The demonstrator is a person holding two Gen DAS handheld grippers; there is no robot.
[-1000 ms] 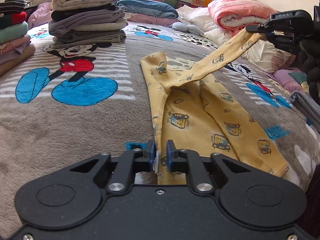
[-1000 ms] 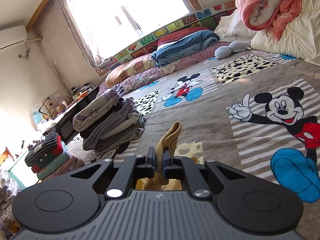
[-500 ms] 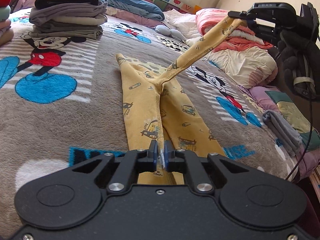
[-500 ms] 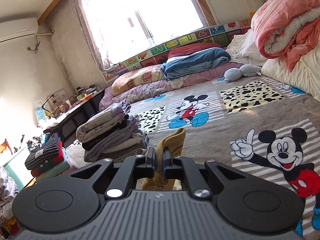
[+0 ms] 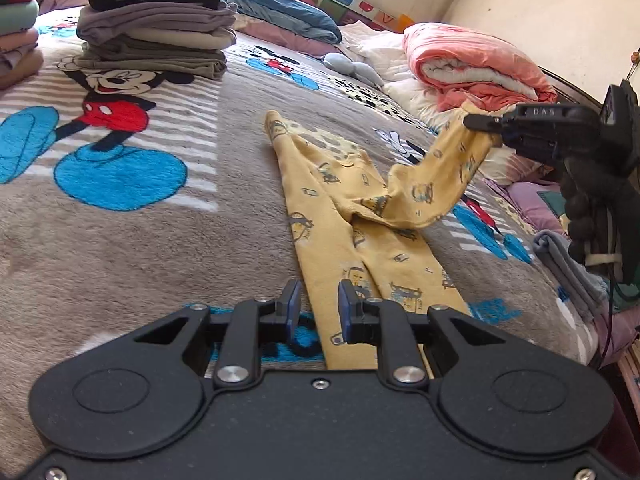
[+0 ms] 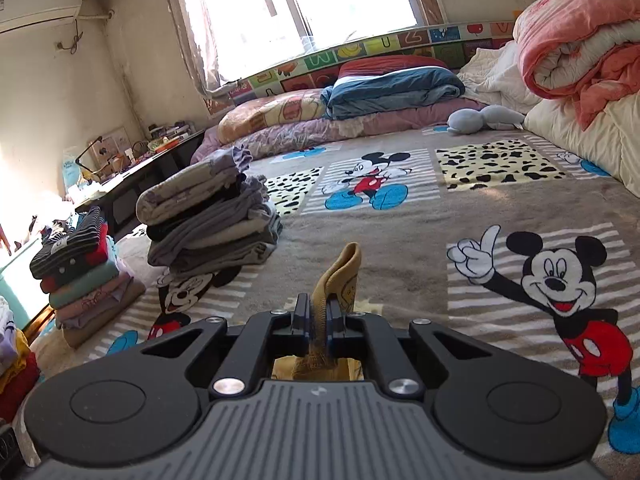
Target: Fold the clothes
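Observation:
Yellow printed children's pants (image 5: pixel 352 236) lie lengthwise on the Mickey Mouse blanket (image 5: pixel 120 240). My left gripper (image 5: pixel 318 307) is open just above the near hem, with the cloth between and under its fingers. My right gripper (image 5: pixel 480 123) is shut on the far end of the pants and holds it lifted at the right, the cloth sagging in a loop. In the right wrist view the gripper (image 6: pixel 317 312) pinches a yellow cuff (image 6: pixel 340 276) that sticks up between its fingers.
A tall stack of folded grey clothes (image 5: pixel 156 24) stands at the back left, with a second stack (image 6: pixel 80 276) beside it. A rolled pink quilt (image 5: pixel 472 68), pillows and a grey soft toy (image 5: pixel 352 68) line the back. Folded grey cloth (image 5: pixel 568 264) lies at the right edge.
My left gripper has opened and let go of the near hem. My right gripper has come lower and nearer with its end, so the taut strip now sags.

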